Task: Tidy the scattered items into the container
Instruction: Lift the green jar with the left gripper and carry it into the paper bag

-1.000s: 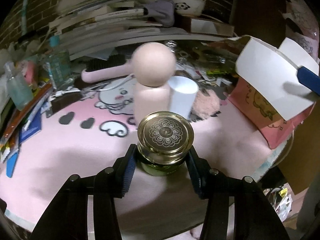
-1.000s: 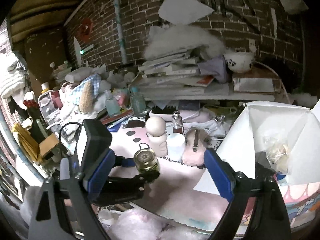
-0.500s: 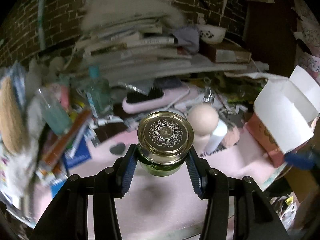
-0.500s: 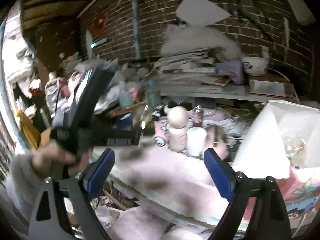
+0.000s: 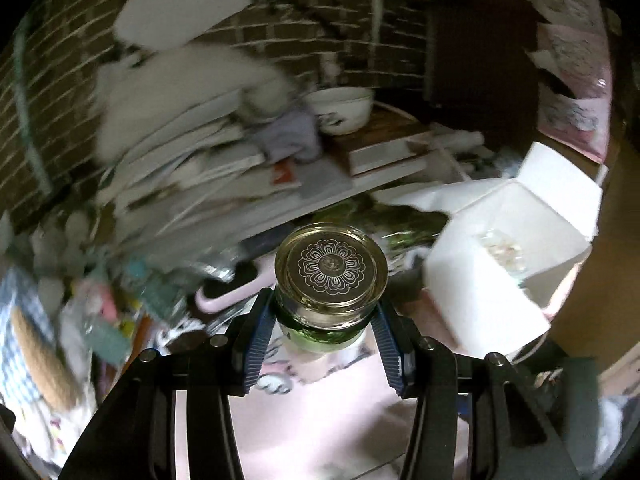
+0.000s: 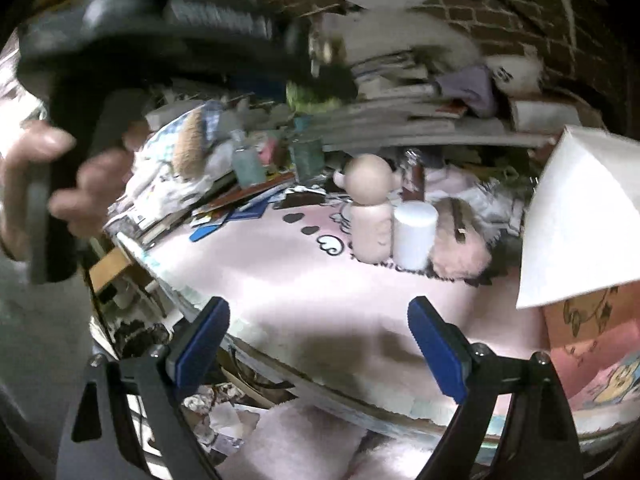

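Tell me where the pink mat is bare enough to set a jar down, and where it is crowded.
Bare: the near stretch of the pink mat, between the round-headed bottle, the table's front edge and the white box. Crowded: the mat's far side and left edge, where bottles, books and papers pile up, and round the white cylinder.

Count on record. One gold-lidded jar, centre of the left wrist view. One white box, open, right of frame. One bowl, upper centre. Right wrist view: one pink round-headed bottle, one white cylinder, two clear bottles, centre frame.
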A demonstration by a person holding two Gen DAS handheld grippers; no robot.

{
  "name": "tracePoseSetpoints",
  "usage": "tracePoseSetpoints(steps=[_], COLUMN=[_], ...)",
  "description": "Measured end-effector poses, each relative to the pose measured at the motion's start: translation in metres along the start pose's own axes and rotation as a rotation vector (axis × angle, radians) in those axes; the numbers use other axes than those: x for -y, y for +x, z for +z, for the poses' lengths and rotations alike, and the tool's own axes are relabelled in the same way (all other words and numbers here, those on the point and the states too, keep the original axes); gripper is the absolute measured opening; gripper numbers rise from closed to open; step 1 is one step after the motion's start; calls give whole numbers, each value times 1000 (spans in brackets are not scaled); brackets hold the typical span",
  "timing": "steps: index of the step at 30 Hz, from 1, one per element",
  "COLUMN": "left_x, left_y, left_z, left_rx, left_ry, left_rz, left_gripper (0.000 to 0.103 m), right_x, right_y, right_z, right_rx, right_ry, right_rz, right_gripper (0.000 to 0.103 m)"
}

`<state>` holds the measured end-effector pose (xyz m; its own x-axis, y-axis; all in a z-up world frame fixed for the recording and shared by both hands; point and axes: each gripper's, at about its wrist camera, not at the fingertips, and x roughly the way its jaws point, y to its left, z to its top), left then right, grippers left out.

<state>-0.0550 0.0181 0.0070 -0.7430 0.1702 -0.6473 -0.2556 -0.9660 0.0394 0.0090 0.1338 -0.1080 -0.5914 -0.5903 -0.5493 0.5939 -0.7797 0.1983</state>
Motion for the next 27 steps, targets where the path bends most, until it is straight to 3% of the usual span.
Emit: tracePoseSetpoints(steps=[6,13,22,27], left_x=[42,103,189,219], left_y=[3,25,75,115], left_z=[25,51,78,79], left_rx=[-1,-82,-289,-432], left_ry=[65,166,315,358], left_rz=[-85,-192,-291,-277], left_gripper=[44,44,44,44], right_x=[17,32,44,45], right_y=[4,9,13,12], right_z=[-2,-12,-21,-23], right_rx=[-11,-36,-58,-44], right_ry=[88,144,195,205], right_rz=[-18,-43,-21,-9], right_gripper=[89,89,89,89])
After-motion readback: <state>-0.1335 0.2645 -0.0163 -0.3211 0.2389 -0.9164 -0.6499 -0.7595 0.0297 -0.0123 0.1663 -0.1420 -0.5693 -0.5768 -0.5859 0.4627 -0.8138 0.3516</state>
